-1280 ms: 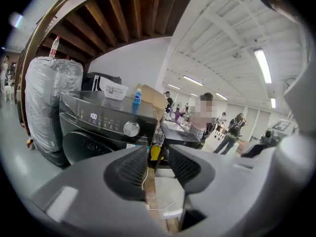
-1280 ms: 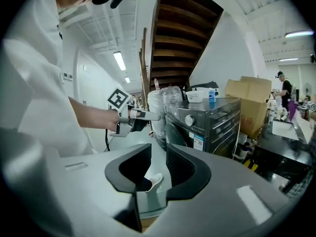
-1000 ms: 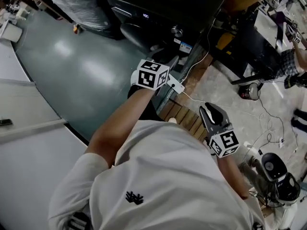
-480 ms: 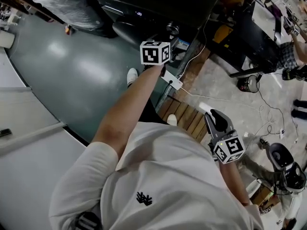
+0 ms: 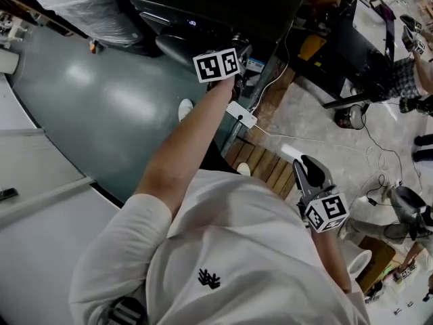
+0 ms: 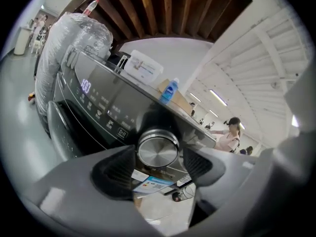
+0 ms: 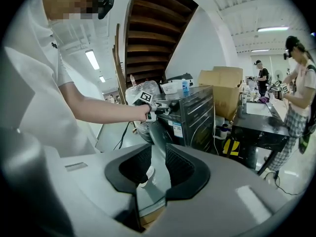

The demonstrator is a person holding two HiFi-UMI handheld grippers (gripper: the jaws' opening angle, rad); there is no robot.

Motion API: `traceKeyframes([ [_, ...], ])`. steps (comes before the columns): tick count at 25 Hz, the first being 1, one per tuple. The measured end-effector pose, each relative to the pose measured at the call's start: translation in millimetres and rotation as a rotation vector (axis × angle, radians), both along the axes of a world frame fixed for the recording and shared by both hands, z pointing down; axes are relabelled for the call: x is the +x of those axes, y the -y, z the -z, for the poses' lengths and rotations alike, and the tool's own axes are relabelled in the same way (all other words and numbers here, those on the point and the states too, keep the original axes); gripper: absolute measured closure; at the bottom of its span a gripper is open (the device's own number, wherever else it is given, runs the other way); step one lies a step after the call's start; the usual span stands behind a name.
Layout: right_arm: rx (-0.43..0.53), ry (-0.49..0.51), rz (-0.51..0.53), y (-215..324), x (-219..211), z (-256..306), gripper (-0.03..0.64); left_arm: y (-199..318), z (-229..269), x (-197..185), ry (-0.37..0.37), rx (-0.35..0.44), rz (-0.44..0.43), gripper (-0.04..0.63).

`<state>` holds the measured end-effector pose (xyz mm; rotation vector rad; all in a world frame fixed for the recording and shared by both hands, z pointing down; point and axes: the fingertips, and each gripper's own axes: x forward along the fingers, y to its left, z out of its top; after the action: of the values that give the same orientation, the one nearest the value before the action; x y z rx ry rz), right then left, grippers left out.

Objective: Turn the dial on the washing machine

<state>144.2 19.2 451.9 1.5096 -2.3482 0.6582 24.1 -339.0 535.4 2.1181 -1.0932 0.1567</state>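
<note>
The dark washing machine point(image 5: 203, 5) stands ahead, with its lit control panel point(image 6: 94, 100) running left of the round silver dial point(image 6: 158, 149). My left gripper point(image 6: 158, 166) is open right in front of the dial. Its jaws have just been opening, and the dial shows in the gap between the two pads with neither pressing on it. In the head view the left gripper point(image 5: 233, 56) is stretched out to the machine's front. My right gripper point(image 5: 310, 168) hangs low by the person's side; its jaws point(image 7: 158, 164) stand a narrow gap apart with nothing between them.
A plastic-wrapped appliance point(image 5: 88, 5) stands left of the machine. A blue bottle point(image 6: 169, 90) and a white box point(image 6: 143, 68) sit on top. A white power strip point(image 5: 242, 115), cables and a wooden pallet point(image 5: 264, 168) lie on the floor. A person point(image 7: 296, 93) works at the right.
My left gripper has gone forward from near the person's body up to the machine's front and has rolled. The right gripper has shifted only slightly.
</note>
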Motion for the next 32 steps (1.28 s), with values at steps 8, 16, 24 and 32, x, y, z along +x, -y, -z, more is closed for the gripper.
traceKeyframes([
  [8, -0.004, 0.001, -0.027, -1.3, 12.9, -1.4, 0.546, 4.9, -5.4, 0.4, 0.038, -0.011, 0.001, 0.272],
  [16, 0.000, 0.004, -0.025, 2.3, 17.1, -1.8, 0.546, 6.1, 0.4, 5.2, 0.302, 0.138, -0.055, 0.273],
  [24, 0.001, 0.004, -0.029, -0.1, 23.1, -2.7, 0.546, 3.1, -0.6, 6.0, 0.374, 0.185, -0.072, 0.272],
  [32, 0.008, 0.007, -0.029, 1.3, 24.2, -1.2, 0.546, -3.0, -0.5, 2.1, 0.002, 0.001, 0.014, 0.259],
])
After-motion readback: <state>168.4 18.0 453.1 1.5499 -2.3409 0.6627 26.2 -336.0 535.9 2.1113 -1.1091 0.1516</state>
